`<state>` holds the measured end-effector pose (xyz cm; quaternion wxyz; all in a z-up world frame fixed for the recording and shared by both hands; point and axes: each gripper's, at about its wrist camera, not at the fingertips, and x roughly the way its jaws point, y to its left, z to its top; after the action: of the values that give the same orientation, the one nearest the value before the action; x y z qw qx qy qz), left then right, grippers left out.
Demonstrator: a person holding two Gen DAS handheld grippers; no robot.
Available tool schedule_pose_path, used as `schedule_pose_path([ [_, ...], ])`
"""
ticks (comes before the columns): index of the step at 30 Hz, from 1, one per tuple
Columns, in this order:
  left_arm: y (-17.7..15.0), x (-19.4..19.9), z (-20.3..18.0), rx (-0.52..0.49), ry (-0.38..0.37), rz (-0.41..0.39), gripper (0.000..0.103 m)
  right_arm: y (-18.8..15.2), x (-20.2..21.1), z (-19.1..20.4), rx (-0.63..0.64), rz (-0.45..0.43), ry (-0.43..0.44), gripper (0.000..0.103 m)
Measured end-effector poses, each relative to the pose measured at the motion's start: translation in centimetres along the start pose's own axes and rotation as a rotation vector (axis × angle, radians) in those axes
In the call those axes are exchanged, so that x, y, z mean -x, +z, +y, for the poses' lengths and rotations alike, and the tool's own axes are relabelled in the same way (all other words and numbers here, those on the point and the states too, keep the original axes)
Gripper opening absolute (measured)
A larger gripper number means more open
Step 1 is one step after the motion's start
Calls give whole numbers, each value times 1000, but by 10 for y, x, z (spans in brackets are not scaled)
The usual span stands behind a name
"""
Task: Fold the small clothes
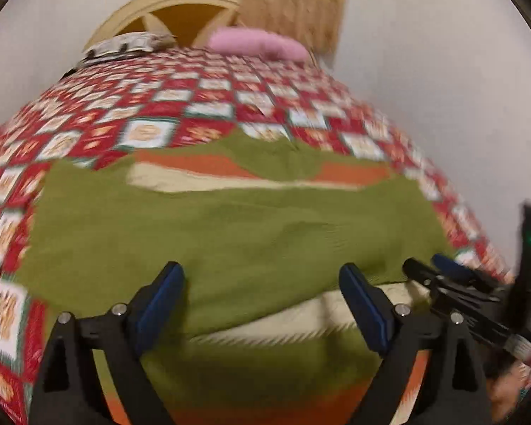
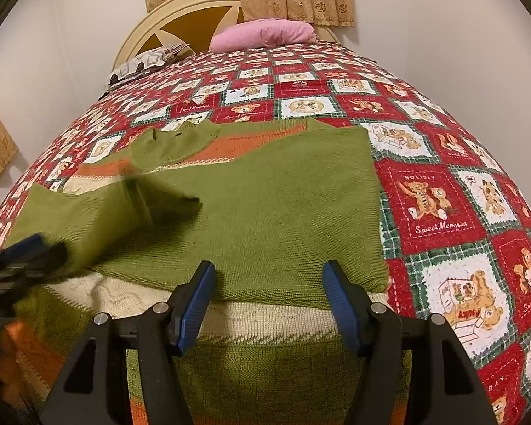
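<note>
Sweater [image 2: 265, 212] flat on bed [image 2: 442, 194], near edge; both sleeves seem folded in. Left gripper [image 1: 262, 304] fingers released, right gripper [image 2: 269, 304] fingers apart, empty. Body fold left.

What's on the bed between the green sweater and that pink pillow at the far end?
Nothing but the bare teddy-bear quilt. The right wrist view shows it clearly, from the green sweater up to the pink pillow.
</note>
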<state>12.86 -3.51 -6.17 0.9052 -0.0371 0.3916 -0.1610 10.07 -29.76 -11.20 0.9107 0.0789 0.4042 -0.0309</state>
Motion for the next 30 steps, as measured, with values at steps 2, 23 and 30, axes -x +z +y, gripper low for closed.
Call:
schedule_pose_path([
  [2, -8, 11, 25, 59, 25, -10, 92, 0, 0, -1, -4, 0, 5, 64],
  [23, -62, 24, 127, 518, 31, -142, 92, 39, -23, 121, 194, 27, 25, 10],
  [30, -62, 25, 127, 510, 44, -137, 92, 87, 44, 100, 168, -211, -8, 10],
])
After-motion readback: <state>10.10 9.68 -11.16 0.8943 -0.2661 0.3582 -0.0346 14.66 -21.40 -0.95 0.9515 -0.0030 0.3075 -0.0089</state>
